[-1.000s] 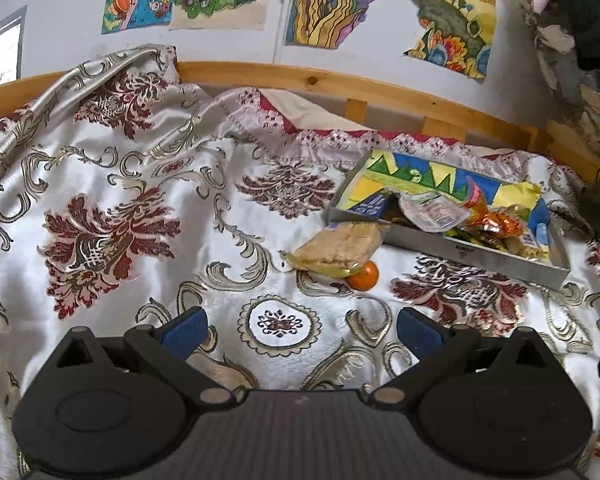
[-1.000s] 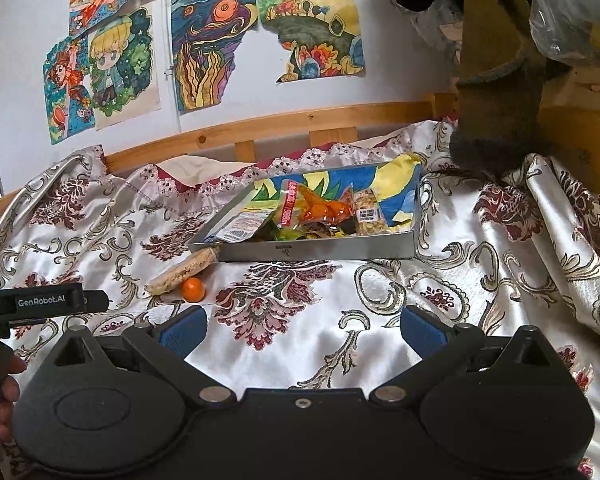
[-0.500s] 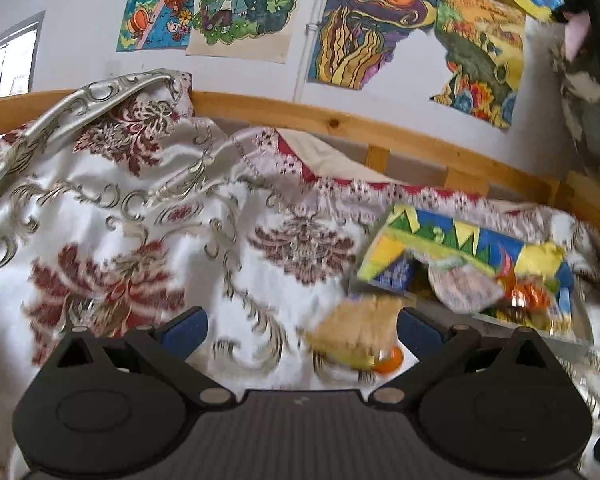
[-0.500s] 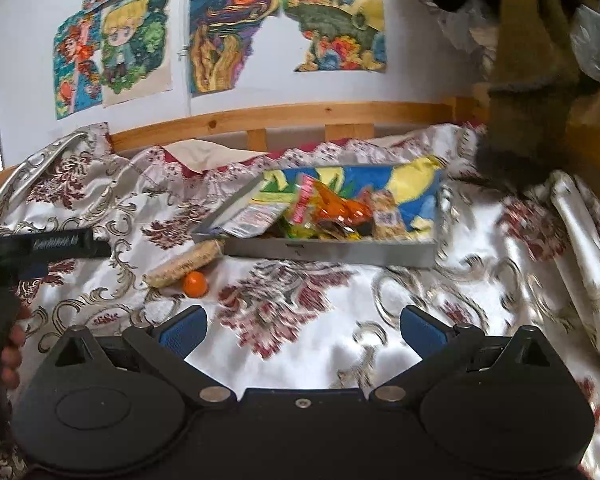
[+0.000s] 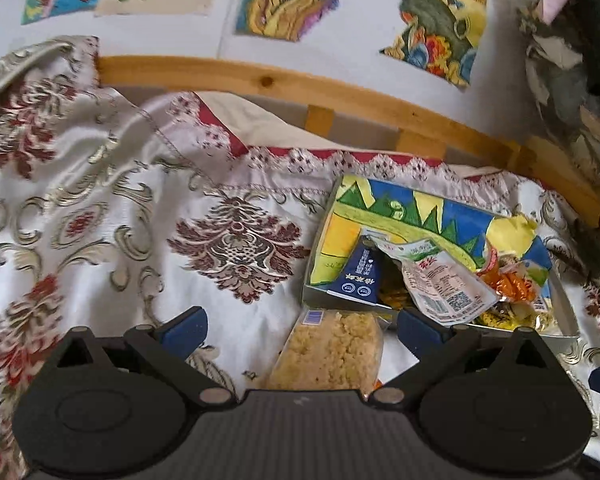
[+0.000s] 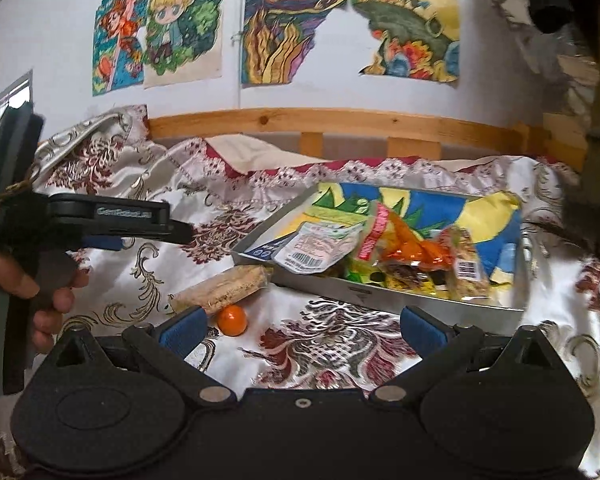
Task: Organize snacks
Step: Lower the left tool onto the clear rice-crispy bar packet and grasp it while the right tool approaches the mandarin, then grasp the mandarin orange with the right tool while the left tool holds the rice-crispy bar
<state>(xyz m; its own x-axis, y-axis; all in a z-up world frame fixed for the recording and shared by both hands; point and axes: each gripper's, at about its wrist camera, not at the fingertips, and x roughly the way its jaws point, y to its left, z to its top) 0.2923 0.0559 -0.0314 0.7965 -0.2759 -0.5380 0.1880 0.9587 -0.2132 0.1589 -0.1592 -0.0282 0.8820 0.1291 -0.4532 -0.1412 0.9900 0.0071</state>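
Left gripper [image 5: 302,326], jaws spread, straddles the rice-cake packet [image 5: 332,354] lying on the bed just left of the snack box [image 6: 380,290], apparently for pickup; right gripper [image 6: 302,326], likewise spread, holds nothing.

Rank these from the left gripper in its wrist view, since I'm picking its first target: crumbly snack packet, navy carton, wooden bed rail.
1. crumbly snack packet, on the cloth between the open left gripper's fingers.
2. navy carton, in the tray's near left corner.
3. wooden bed rail, behind everything.
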